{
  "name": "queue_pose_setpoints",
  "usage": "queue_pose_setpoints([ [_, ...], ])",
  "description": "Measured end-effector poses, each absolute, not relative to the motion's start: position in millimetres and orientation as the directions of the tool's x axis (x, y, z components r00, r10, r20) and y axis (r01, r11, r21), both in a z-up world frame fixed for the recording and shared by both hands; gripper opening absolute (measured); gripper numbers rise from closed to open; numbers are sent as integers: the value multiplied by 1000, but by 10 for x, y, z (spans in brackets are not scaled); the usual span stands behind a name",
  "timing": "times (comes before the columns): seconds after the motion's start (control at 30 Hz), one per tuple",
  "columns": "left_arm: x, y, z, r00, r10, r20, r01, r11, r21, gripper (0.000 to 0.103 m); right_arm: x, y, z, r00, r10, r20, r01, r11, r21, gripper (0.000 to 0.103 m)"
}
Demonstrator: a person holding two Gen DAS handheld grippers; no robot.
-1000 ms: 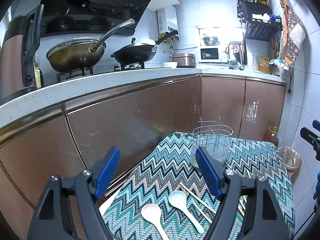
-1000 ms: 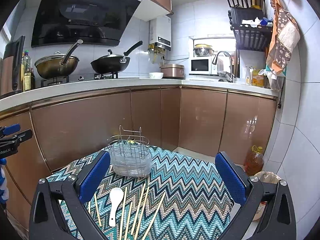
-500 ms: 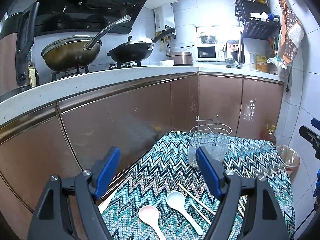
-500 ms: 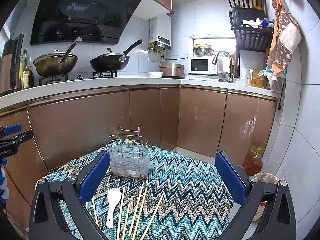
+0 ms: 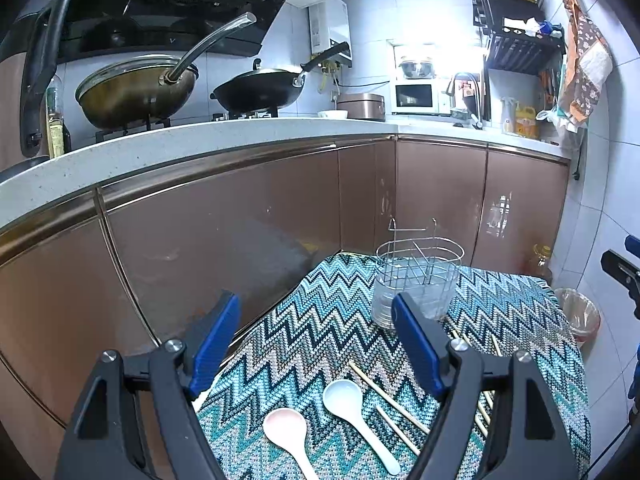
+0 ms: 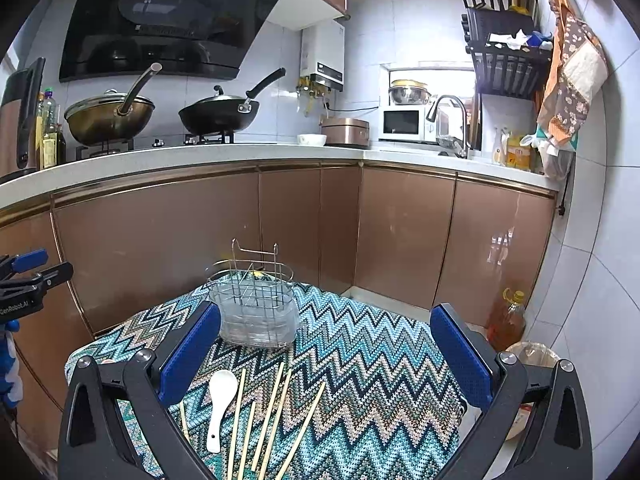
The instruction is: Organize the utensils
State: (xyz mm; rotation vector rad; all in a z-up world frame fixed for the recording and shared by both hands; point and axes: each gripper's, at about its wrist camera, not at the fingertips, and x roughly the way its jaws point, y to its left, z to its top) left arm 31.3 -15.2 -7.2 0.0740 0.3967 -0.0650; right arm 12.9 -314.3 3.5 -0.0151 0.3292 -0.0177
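A wire utensil holder point(image 5: 416, 276) point(image 6: 254, 308) with a clear plastic base stands empty at the far end of a small table under a zigzag cloth point(image 5: 320, 344) point(image 6: 360, 360). A pink spoon point(image 5: 286, 432) and a white spoon point(image 5: 352, 408) point(image 6: 219, 404) lie on the cloth, with several wooden chopsticks point(image 5: 390, 398) point(image 6: 272, 412) beside them. My left gripper point(image 5: 316, 340) hangs open above the near left part of the table. My right gripper point(image 6: 326, 352) is open above the cloth, over the chopsticks. Neither holds anything.
Brown kitchen cabinets point(image 6: 280, 232) under a white counter point(image 5: 200, 144) stand close behind the table. Two woks point(image 6: 216, 114) sit on the stove. An oil bottle point(image 6: 506, 320) and a lined bin point(image 5: 578, 314) stand on the floor to the right.
Both views have shifted slightly: the holder and utensils sit a little higher and farther in frame. Both grippers stay open and nothing on the cloth has moved.
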Motion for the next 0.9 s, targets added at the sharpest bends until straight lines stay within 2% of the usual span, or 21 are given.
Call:
queue_pose_setpoints([
  [0.37,254,-259,-106,928,30,-370,18,992,126,77,66,-3140,70,946,-23,-324,16,1000,-26,103],
  [0.9,124,-208,-121,920,69,-385,-19,991,132,77,-153,-3093,132,946,-10,-323,2,1000,-26,103],
])
